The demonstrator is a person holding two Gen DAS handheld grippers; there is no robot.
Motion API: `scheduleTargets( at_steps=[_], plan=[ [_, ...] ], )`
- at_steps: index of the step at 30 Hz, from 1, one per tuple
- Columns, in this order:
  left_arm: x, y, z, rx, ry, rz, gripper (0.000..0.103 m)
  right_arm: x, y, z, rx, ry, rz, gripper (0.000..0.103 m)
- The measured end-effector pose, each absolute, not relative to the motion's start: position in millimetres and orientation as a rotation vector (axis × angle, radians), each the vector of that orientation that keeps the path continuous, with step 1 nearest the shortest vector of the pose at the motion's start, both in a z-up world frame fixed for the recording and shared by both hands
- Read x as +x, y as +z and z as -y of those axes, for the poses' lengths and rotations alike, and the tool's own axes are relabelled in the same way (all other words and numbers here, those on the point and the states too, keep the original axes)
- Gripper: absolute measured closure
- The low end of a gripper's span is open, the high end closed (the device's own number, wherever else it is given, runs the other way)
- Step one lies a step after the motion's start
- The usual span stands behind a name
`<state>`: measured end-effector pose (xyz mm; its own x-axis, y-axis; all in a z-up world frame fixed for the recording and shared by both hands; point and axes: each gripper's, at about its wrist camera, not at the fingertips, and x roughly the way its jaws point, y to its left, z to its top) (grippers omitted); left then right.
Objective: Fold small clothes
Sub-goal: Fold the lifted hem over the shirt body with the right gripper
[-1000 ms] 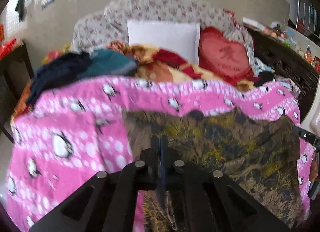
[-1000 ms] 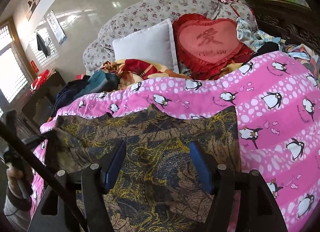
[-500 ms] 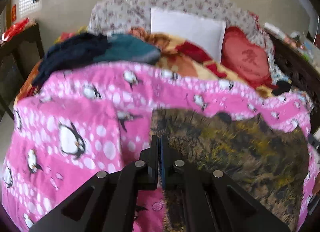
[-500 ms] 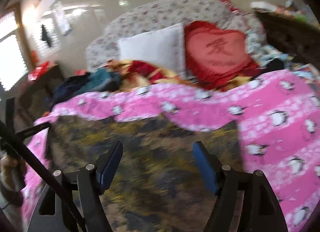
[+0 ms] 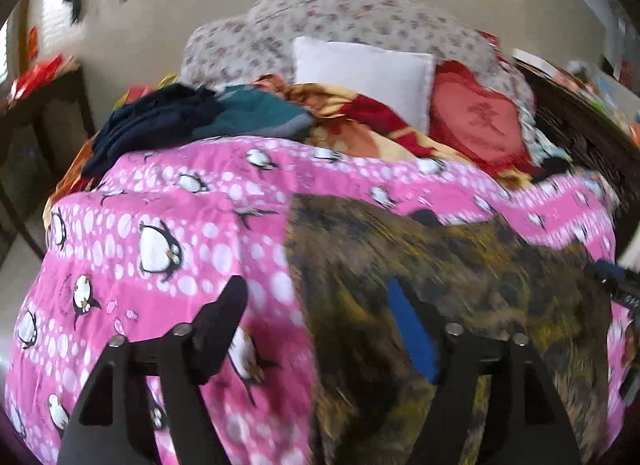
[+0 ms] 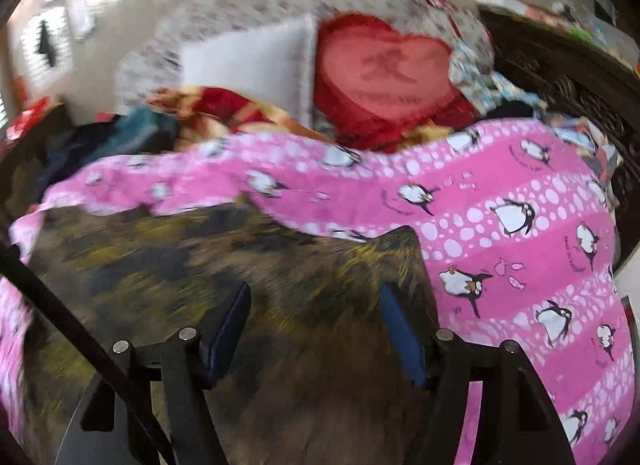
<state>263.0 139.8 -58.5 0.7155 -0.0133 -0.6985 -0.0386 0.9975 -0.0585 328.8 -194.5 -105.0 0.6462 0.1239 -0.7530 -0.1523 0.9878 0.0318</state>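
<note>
A dark olive and yellow patterned garment (image 5: 440, 277) lies spread flat on the pink penguin blanket (image 5: 160, 225). My left gripper (image 5: 320, 313) is open and empty, its fingers straddling the garment's left edge. In the right wrist view the same garment (image 6: 200, 265) fills the lower left. My right gripper (image 6: 316, 317) is open and empty, low over the garment near its right edge. The right gripper's tip shows at the far right of the left wrist view (image 5: 616, 281).
Behind the blanket (image 6: 520, 245) lie a heap of dark and teal clothes (image 5: 192, 121), a white pillow (image 5: 360, 69), a red heart cushion (image 6: 384, 73) and a floral headboard (image 5: 340, 21). A dark carved wooden frame (image 6: 560, 77) runs along the right. A dark table (image 5: 40, 113) stands at left.
My left gripper has opened; it was shut on the garment's left edge before. The garment now lies flat and released. Both views are blurred by motion.
</note>
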Motion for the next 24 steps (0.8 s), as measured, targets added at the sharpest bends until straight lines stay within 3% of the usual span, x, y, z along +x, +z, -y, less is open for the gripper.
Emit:
scheduleTargets(
  at_steps=[4, 9, 12, 18, 20, 24],
  plan=[
    [260, -86, -115, 0.006, -0.017, -0.852, 0.026, 285, -116, 209, -0.056, 0.1, -0.886, 0.031],
    [266, -128, -119, -0.06, 0.004, -1.006, 0.026, 285, -168, 236, -0.009, 0.049, -1.037, 0.031],
    [242, -109, -126, -0.058, 0.019, -0.962, 0.026, 255, -135, 245, 0.064, 0.098, -0.958, 0.031],
    [189, -76, -128, -0.067, -0.047, -0.912, 0.026, 168, -67, 266, 0.133, 0.236, -0.889, 0.021],
    [171, -72, -126, -0.057, -0.066, -0.91, 0.026, 136, -47, 278, 0.164, 0.267, -0.897, 0.013],
    [134, -68, -125, -0.075, -0.115, -0.923, 0.026, 85, -38, 283, 0.133, 0.263, -0.978, 0.012]
  ],
)
